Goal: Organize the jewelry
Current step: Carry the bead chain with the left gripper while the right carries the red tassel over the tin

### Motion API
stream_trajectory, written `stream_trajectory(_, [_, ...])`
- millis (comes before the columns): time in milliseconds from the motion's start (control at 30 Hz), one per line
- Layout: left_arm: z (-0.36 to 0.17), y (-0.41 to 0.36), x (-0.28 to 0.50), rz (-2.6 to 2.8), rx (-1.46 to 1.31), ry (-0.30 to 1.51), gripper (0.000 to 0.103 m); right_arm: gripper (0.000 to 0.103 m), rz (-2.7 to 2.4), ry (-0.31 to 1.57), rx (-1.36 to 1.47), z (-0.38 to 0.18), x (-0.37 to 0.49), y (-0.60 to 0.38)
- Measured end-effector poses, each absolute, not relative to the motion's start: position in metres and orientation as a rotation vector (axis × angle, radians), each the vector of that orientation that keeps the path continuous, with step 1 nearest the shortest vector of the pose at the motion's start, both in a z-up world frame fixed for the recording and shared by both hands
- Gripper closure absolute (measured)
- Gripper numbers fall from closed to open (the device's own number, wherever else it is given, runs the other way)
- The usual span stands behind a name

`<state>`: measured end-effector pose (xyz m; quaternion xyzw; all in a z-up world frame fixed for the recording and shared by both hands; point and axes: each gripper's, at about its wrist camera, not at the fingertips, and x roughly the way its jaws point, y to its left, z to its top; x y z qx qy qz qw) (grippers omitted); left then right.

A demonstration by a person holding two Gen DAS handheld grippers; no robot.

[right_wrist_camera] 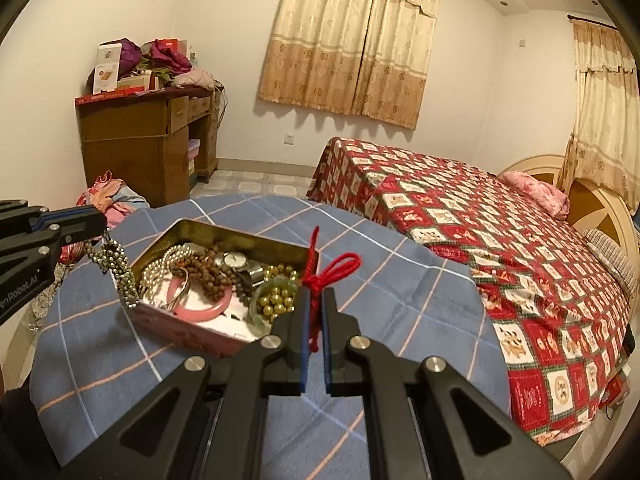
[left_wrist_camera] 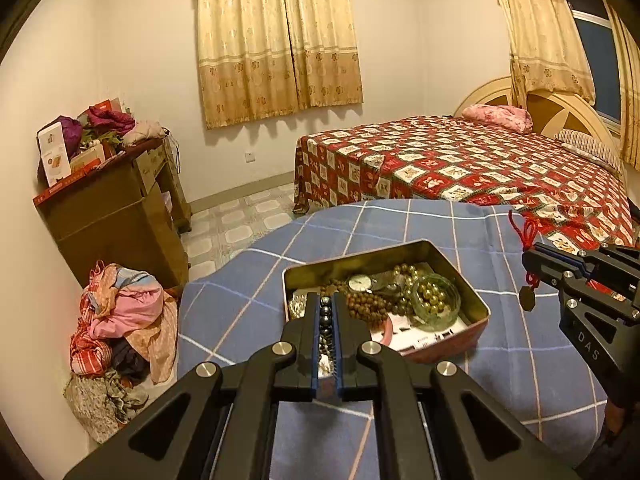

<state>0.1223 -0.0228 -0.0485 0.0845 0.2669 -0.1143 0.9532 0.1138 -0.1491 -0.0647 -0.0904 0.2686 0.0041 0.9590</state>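
Left gripper (left_wrist_camera: 328,312), foreground: fingers pressed together on a dark bead strand (left_wrist_camera: 326,320), which runs along the narrow gap between the blue pads and, in the right wrist view, hangs from the fingertips down over the near left corner of the tin (right_wrist_camera: 224,236). Right gripper (right_wrist_camera: 315,300), foreground: fingers pinching a red cord (right_wrist_camera: 320,280); its loops rise just above the fingertips, and in the left wrist view a small dark pendant (left_wrist_camera: 527,299) dangles below them. Middle ground: the open tin rests on a blue checked cloth (left_wrist_camera: 400,220) between the two grippers and holds a brown bead string (right_wrist_camera: 210,270), a watch (left_wrist_camera: 359,283), a pink bangle (right_wrist_camera: 200,312), pearl strands (right_wrist_camera: 160,268) and a green glass dish of gold beads (left_wrist_camera: 436,300). Background: a bed with a red patterned cover (left_wrist_camera: 460,160), a wooden desk (left_wrist_camera: 112,208), curtains (left_wrist_camera: 276,40).
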Motion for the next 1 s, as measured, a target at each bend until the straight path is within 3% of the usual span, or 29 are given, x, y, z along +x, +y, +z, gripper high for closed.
stream_trajectory(1000, [-0.052, -0.043, 0.194, -0.201, 0.201, 0.559, 0.099, 0.096, 0.020, 0.541, -0.200, -0.054, 0.180, -0.131])
